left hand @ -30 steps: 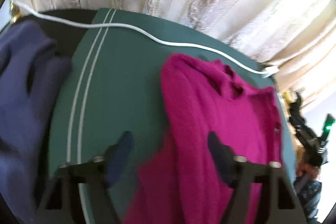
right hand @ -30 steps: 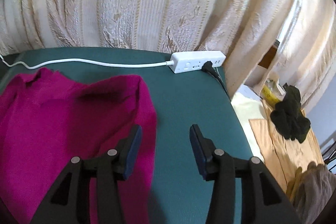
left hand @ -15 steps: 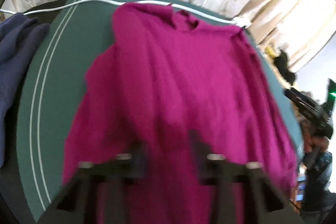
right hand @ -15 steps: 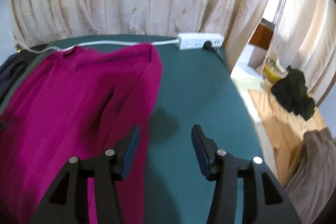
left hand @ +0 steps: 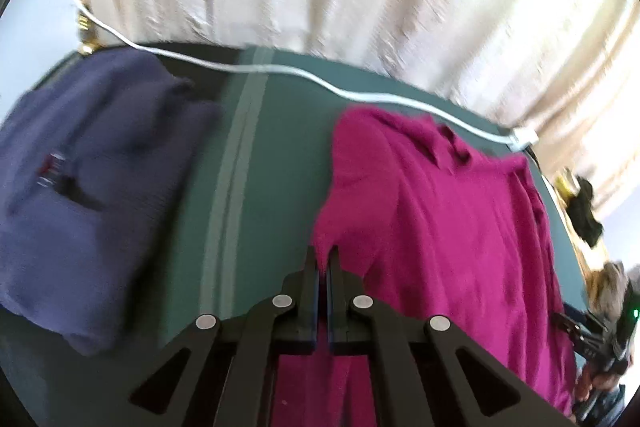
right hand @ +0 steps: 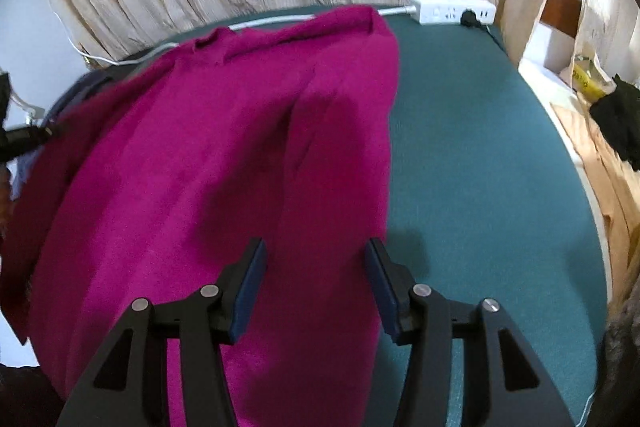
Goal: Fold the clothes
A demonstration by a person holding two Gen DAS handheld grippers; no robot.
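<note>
Left gripper pinched tight on magenta sweater edge; right gripper wide open, empty, straddling its side

Green table bears magenta sweater, navy garment, power strip

Left gripper showing black angular fingers, silver screws. Right gripper matching, wearing blue pads.

magenta sweater: fuzzy knit | table cover: matt cloth | power strip: glossy plastic
</note>
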